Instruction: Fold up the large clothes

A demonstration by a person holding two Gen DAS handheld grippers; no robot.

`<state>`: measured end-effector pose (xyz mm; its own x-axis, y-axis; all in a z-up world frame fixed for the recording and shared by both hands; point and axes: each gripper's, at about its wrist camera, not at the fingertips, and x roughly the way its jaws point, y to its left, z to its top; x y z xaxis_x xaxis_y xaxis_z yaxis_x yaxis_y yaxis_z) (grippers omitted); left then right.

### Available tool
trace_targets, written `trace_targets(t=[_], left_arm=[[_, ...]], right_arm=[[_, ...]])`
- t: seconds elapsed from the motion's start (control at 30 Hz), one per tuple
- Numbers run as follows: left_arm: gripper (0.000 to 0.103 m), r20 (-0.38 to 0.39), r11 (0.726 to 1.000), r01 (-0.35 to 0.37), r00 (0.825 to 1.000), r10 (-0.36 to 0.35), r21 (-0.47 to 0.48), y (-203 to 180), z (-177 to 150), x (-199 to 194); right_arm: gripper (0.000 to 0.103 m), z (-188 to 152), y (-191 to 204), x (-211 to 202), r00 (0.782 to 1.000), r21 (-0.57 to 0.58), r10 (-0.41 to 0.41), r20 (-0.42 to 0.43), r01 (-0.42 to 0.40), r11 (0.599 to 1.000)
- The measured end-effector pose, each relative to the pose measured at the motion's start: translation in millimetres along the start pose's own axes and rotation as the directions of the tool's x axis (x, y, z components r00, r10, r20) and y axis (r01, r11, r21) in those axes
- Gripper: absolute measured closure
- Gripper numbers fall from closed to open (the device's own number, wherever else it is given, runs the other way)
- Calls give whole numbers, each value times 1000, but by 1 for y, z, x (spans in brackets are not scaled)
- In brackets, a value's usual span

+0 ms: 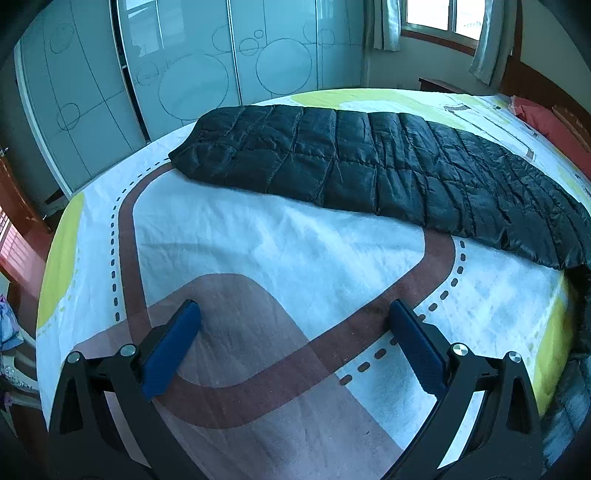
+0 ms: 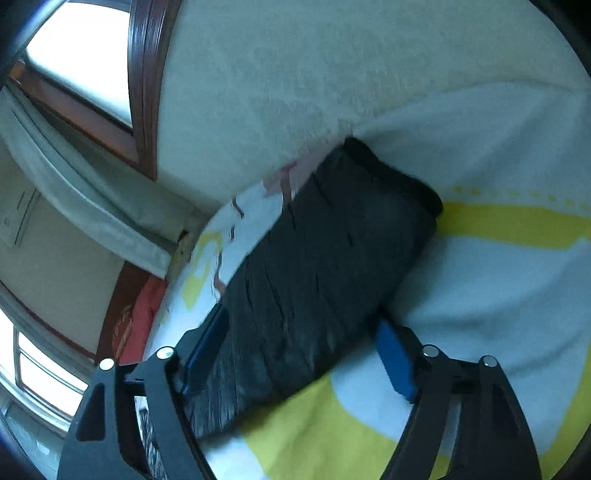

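A black quilted down garment (image 1: 369,162) lies folded into a long strip across the far half of the bed, its right end hanging over the bed's edge. My left gripper (image 1: 294,308) hovers open over the patterned sheet (image 1: 258,240), well short of the garment, with nothing between its blue pads (image 1: 173,343). In the rolled, blurred right wrist view, one end of the garment (image 2: 332,240) lies between the fingers of my right gripper (image 2: 299,319). The jaws stand wide. The left pad (image 2: 207,350) is at the garment's edge, and the right pad (image 2: 395,362) shows sheet beside it.
Glass wardrobe doors (image 1: 184,74) stand beyond the bed's far side. A window (image 1: 443,14) with curtains (image 1: 491,37) is at the back right. A red pillow (image 1: 554,125) lies by the wooden headboard. The bed's left edge drops to a wooden floor (image 1: 22,258).
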<state>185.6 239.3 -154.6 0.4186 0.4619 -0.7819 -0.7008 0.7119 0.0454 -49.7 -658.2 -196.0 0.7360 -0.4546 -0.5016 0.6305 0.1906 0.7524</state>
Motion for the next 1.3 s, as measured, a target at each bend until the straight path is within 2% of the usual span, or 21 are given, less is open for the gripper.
trace_targets(t=[0.13,0.17,0.2,0.23,0.27,0.37,0.53,0.67,0.77,0.93,0.97,1.17,1.3], left_arm=[[2,-3,1000,0,1000,0,0,-1,0,0],[2,-4,1000,-1,1000,1,1,-3,-2,-1],[2,-5,1000,-1,1000,1,1,-3,-1,-1],[2,-5,1000,0,1000,0,2,-3,1,0],[2,-5,1000,-1,1000,1,3,-2,2,0],[2,-2,1000,-15,1000,15,14,-4,8,3],[2,15,997,-46,999,45,55,-10,10,7],[2,8,999,-26,1000,25,40,-7,8,11],[2,6,1000,0,1000,0,20,-2,8,14],[2,19,1000,-6,1000,6,25,-3,7,15],[2,19,1000,-4,1000,3,23,-3,8,15],[2,27,1000,7,1000,-8,15,-2,5,15],[2,31,1000,10,999,-11,12,0,5,15]], right_arm=[[27,9,-2,7,999,-11,-23,37,23,1000],[40,12,0,10,996,-27,-74,43,76,997],[70,16,0,16,995,-31,-96,35,97,995],[84,18,-3,20,996,-21,-92,15,93,995],[90,20,-4,24,996,-8,-85,3,85,996],[94,20,23,15,996,-98,-78,34,81,992],[94,-10,110,-9,998,-308,47,32,-35,951],[94,-63,189,-13,987,-447,150,-55,-159,880],[94,-110,236,-8,973,-518,183,-144,-231,824],[94,-212,306,1,931,-615,198,-308,-353,705],[94,-238,322,4,916,-625,198,-350,-386,678],[94,-339,372,8,849,-643,180,-497,-500,580],[94,-395,390,10,807,-641,151,-571,-553,532]])
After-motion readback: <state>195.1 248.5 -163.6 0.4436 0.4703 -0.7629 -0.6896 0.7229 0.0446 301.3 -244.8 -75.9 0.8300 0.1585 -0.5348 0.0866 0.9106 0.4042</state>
